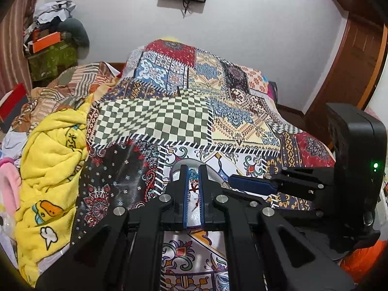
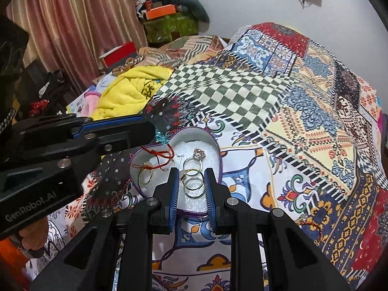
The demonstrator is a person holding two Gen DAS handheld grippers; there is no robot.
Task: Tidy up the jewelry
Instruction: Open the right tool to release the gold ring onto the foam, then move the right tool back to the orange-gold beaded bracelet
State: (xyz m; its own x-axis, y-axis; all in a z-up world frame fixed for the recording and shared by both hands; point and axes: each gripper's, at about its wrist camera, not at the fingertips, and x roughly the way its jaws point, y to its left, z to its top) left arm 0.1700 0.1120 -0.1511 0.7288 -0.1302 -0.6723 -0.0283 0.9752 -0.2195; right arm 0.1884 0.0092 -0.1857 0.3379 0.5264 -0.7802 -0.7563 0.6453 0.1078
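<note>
A heart-shaped tin with white lining lies on the patterned bedspread. It holds a stone ring, gold rings, a gold ring at the left and a red thread bracelet. My right gripper is open, its pads either side of the gold rings at the tin's near edge. My left gripper hovers over the tin's far left rim, pads nearly closed on a teal sparkly piece, also seen between the pads. The right gripper's finger shows beside it.
A yellow blanket lies bunched at the left of the bed. A red thread piece lies on the bedspread at the right. Curtains, stacked boxes and a wooden door stand around the bed.
</note>
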